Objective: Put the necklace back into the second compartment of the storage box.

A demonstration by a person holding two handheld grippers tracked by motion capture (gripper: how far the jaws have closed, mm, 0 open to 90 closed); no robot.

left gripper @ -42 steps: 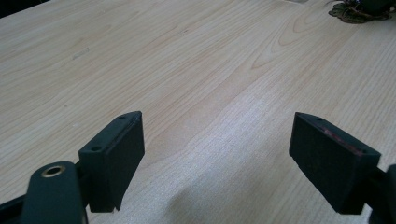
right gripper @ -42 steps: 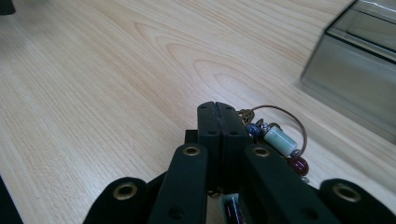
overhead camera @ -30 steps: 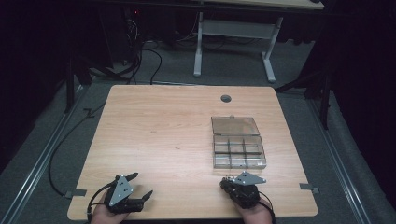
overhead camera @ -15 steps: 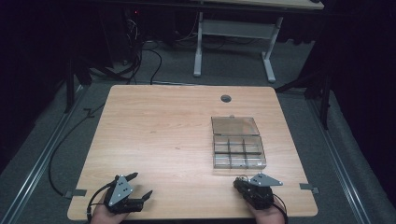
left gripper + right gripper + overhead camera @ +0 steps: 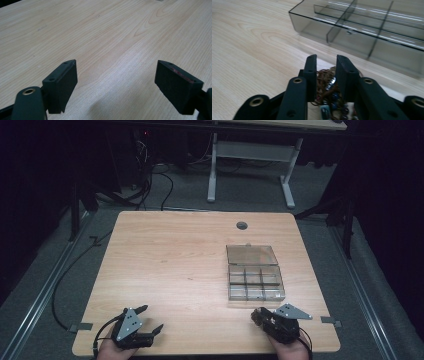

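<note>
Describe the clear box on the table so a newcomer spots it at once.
On the wooden table, look at its right half, just ahead of the right gripper. There lies the clear divided box, its lid open away from the person. Its smoky walls and grid of compartments set it apart.

So the tabletop (image 5: 165, 260) is light wood with rounded corners, and there's a small round grommet hole (image 5: 242, 225) near its far edge, upper middle of the frame. Behind it, a white-legged desk frame (image 5: 250, 165) stands on grey carpet, with black cables (image 5: 150, 175) tangled at upper left. Metal rails (image 5: 35, 305) run along both sides.
</note>
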